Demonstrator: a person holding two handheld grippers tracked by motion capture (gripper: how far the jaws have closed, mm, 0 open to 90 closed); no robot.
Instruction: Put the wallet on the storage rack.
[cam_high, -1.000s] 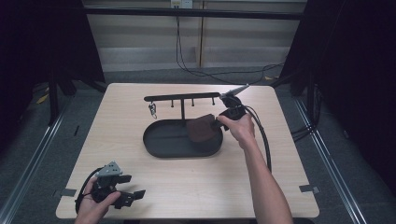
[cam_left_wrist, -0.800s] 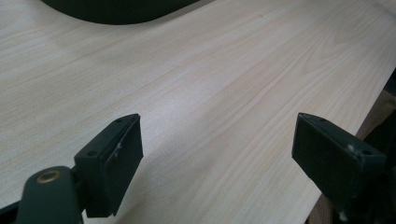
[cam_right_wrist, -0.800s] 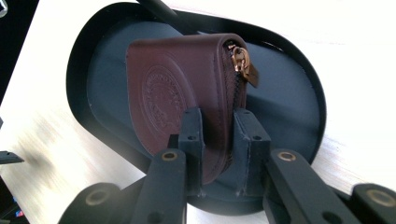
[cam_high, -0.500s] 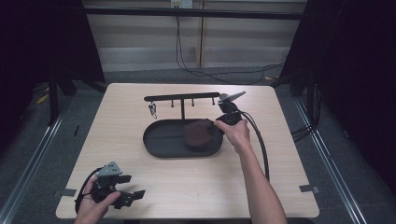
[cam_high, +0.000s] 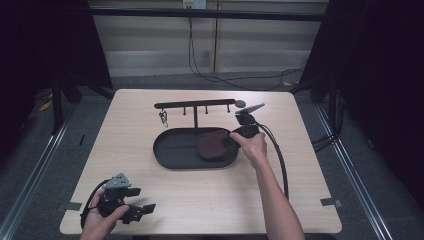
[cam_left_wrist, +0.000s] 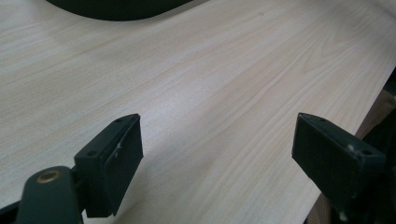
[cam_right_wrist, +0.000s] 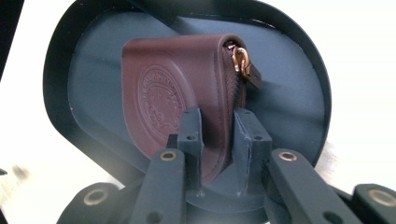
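A brown leather zip pouch (cam_high: 212, 145) lies inside the black oval tray (cam_high: 165, 150) at its right end. My right gripper (cam_high: 231, 141) reaches in from the right and is shut on the pouch's near edge. In the right gripper view the jaws (cam_right_wrist: 218, 123) pinch the pouch (cam_right_wrist: 173, 98) just below its brass zip pull (cam_right_wrist: 243, 63), with the tray floor (cam_right_wrist: 299, 93) behind it. My left gripper (cam_high: 145, 210) rests at the table's front left corner, open. In its own view the left gripper (cam_left_wrist: 217, 154) has only bare wood between its jaws.
A black hook rack (cam_high: 200, 105) stands behind the tray, with a bunch of keys (cam_high: 163, 118) hanging at its left end. The right gripper's cable (cam_high: 280, 160) trails over the table's right side. The tray's edge (cam_left_wrist: 116, 7) lies far ahead of the left gripper.
The right gripper has brought the pouch down and slightly left, from above the tray's right end into the tray. The left gripper has stayed still.
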